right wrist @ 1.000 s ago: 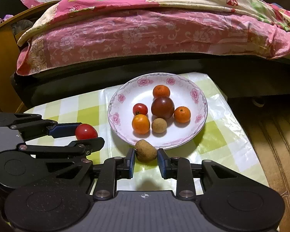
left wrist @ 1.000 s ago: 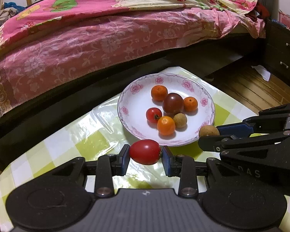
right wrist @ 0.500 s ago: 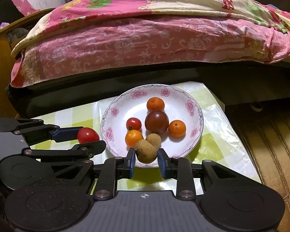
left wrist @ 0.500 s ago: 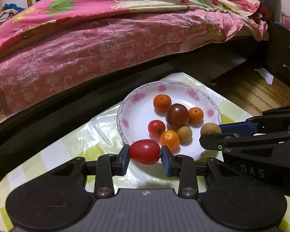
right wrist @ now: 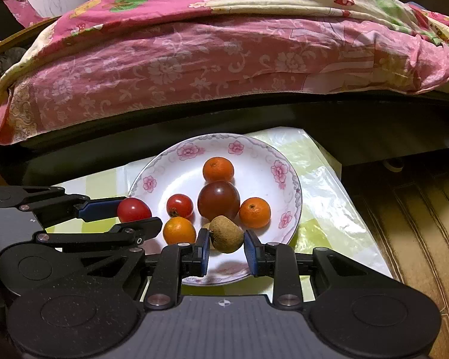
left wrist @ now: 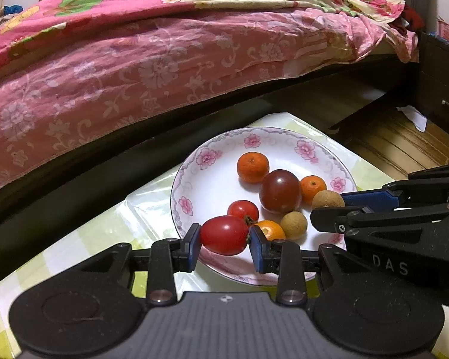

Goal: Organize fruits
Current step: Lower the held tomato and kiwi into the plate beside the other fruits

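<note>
i have the left gripper (left wrist: 225, 239) clamped on a red tomato (left wrist: 223, 234), held over the near left rim of the plate (left wrist: 212, 179). the right gripper (right wrist: 226, 246) is clenched on a brown longan (right wrist: 225, 234), held over the near part of the plate, just in front of the fruit lying there. from the left wrist view, the right gripper reaches in over the plate's right side, with the longan between its fingers.

in the plate, nearest to me lie an orange (right wrist: 179, 230) and a small tomato (right wrist: 179, 205), with a second longan (left wrist: 294, 225) just beside the orange. in the middle of the plate sits a dark tomato (right wrist: 218, 199), with a second orange (right wrist: 255, 212) touching its right side. a third orange (right wrist: 218, 169) lies toward the far rim. the plate rests on a checked cloth (right wrist: 329, 197), and beyond the plate is a bed with a pink cover (right wrist: 194, 59).
</note>
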Available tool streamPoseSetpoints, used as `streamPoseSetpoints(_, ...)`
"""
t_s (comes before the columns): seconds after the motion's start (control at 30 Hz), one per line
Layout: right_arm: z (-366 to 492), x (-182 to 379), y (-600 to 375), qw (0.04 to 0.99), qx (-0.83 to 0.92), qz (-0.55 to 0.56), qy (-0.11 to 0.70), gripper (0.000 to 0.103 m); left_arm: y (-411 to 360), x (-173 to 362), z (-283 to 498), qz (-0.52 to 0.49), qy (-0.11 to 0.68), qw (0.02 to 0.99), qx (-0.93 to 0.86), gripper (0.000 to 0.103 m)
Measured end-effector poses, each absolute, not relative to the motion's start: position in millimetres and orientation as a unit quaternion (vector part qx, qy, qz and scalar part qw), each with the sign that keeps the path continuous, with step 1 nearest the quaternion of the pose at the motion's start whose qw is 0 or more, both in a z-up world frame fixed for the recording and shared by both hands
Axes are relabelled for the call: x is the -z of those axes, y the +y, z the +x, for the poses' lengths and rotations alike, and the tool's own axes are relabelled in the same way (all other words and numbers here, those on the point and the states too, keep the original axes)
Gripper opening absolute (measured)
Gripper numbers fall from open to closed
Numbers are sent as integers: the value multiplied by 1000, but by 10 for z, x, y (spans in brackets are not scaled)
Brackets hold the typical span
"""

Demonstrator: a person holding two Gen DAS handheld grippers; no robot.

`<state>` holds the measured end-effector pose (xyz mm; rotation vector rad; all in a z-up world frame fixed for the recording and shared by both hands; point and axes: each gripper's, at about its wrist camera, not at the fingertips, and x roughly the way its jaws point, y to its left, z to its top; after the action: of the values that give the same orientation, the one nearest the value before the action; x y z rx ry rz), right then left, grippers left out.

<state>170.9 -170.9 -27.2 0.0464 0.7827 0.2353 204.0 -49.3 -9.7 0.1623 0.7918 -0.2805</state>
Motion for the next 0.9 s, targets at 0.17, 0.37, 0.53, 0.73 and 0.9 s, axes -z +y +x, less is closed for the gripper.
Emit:
streamPoseSetpoints(0.17,1800,308,-1699,916,-115,25,382,25,-479,134,2098,78,382,911,134,41)
streamPoseSetpoints(0.37,1832,310,-1695,915,-112,31,385,25,-480,139,2116,88,381,910,138,41)
streamPoseSetpoints(0.53,1837,328,-1690,914,-105,33,390,25,-462,143,2141,85,381,911,134,41)
streamPoseSetpoints(0.73,1845,327,-1653,913,-102,34,392,25,-406,143,2126,85,382,911,132,41)
streamPoseSetpoints(0.9,1807,340,-1662,913,-107,33,392,25,-446,159,2107,92,379,911,131,41)
